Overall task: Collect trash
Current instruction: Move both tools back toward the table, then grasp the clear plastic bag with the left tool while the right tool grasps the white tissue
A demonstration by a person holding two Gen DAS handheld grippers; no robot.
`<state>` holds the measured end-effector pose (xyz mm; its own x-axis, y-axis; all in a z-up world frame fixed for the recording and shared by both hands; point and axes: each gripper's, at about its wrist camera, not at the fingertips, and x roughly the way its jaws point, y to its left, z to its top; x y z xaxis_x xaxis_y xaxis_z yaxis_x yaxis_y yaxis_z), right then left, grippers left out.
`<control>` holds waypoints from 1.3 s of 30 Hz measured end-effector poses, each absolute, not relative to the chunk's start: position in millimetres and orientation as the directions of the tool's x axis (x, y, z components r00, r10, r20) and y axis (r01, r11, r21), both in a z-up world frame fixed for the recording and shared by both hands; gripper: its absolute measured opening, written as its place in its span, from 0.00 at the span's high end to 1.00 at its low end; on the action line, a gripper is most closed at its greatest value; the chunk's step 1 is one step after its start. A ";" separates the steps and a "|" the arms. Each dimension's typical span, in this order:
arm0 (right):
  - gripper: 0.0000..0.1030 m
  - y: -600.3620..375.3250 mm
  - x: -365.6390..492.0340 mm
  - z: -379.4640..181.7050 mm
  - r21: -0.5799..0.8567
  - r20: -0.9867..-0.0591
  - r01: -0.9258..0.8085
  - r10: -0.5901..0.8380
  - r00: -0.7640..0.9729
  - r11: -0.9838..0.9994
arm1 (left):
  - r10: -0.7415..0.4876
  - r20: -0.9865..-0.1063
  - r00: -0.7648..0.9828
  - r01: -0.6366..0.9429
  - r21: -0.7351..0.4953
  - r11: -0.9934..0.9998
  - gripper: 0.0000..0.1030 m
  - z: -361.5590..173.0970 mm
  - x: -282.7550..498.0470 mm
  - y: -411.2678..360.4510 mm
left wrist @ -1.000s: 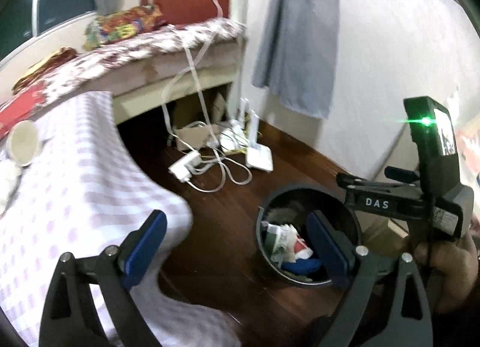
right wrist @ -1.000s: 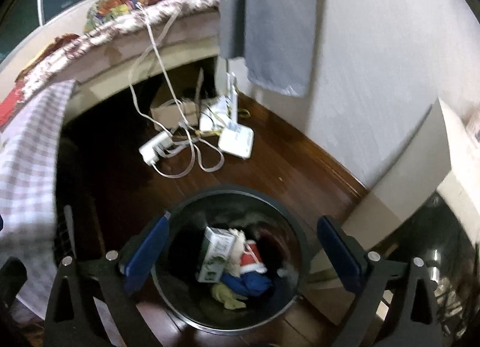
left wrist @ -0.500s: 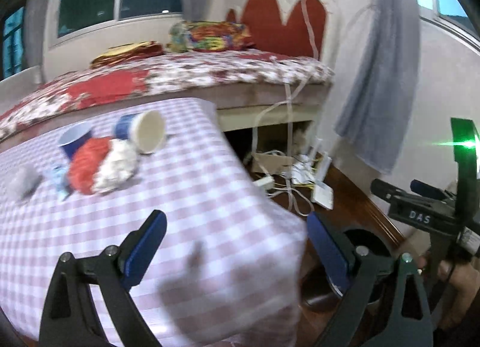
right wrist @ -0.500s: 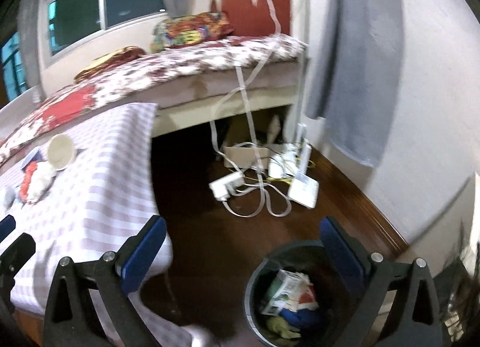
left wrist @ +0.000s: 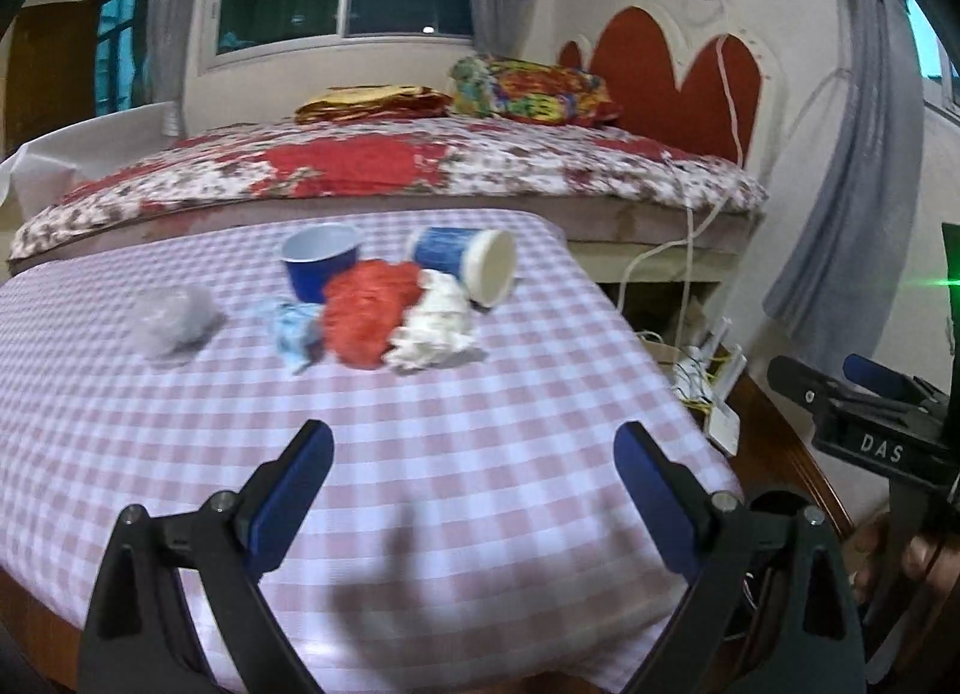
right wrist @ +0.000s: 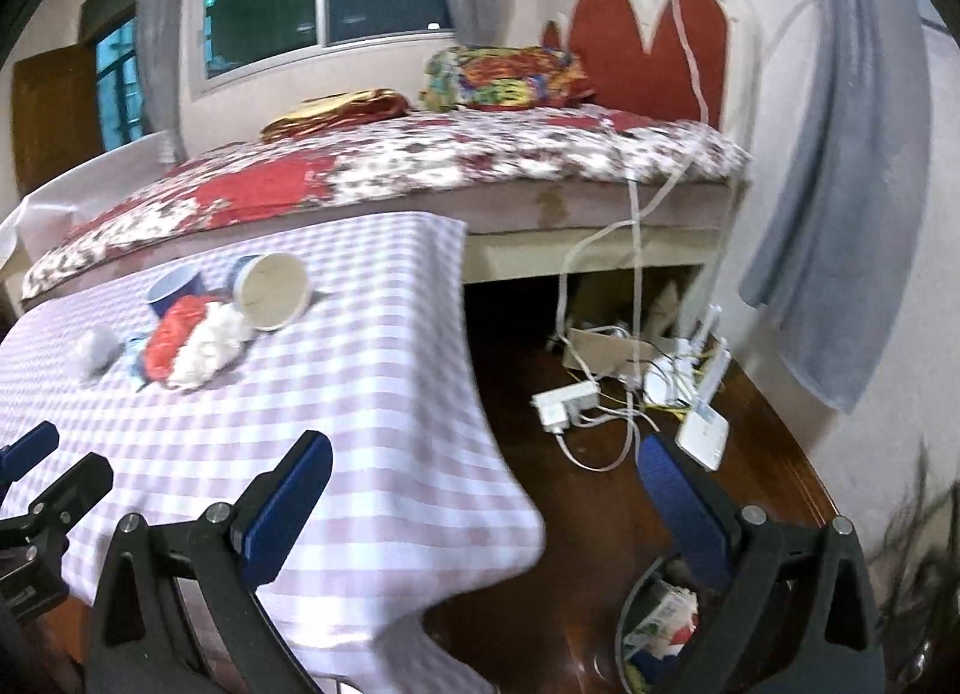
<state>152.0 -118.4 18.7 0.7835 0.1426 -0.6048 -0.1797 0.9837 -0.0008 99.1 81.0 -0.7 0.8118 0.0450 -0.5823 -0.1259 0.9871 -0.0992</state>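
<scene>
In the left wrist view, the left hand-held gripper [left wrist: 474, 457] stood wide open and empty above the near part of the surface [left wrist: 480, 490], which wore a pink-and-white checked cloth. Farther off on that cloth lay the trash in a loose cluster: an upright blue cup [left wrist: 321, 269], a second blue cup tipped on its side [left wrist: 465, 262] to its right, a red crumpled wad [left wrist: 367, 313] touching a white crumpled wad [left wrist: 435, 328], a small pale blue scrap [left wrist: 293, 334] just left of the red one, and a grey wad [left wrist: 174, 322] apart at the far left; motion blur softened them, so what they were made of could not be told. A bed [left wrist: 390, 168] with a floral cover ran behind the surface. At the right edge part of the right hand-held gripper [left wrist: 870, 424] showed, with a hand [left wrist: 894, 562] below it. In the right wrist view, the right hand-held gripper [right wrist: 486, 475] was likewise spread open and held nothing, over the surface's right edge and the dark wooden floor [right wrist: 600, 514]. The same cluster of trash lay at the far left. A dark trash bin [right wrist: 636, 604], already holding wrappers, sat on the floor near the right finger, and white cables with a power strip [right wrist: 567, 400] lay farther back.
</scene>
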 end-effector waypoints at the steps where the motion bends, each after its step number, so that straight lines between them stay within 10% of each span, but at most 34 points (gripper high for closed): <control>1: 0.00 -110.6 151.9 19.9 -0.002 -0.604 -0.196 0.155 0.782 0.981 | 0.049 -0.581 0.813 -0.133 -0.103 0.986 0.07 -0.2 96.8 86.3; 27: 0.00 59.8 190.3 18.5 -0.071 -0.661 -0.484 0.322 0.678 0.872 | 0.216 -0.644 0.734 -0.351 -0.089 0.932 0.14 -23.4 79.0 229.9; 31: 0.27 74.4 208.6 7.5 -0.061 -0.692 -0.488 0.315 0.649 0.871 | 0.197 -0.650 0.734 -0.340 -0.100 0.935 0.15 -28.4 89.9 233.3; 39: 0.33 93.1 248.3 -18.2 -0.038 -0.758 -0.480 0.288 0.585 0.876 | 0.163 -0.660 0.733 -0.318 -0.121 0.940 0.16 -36.2 118.4 237.2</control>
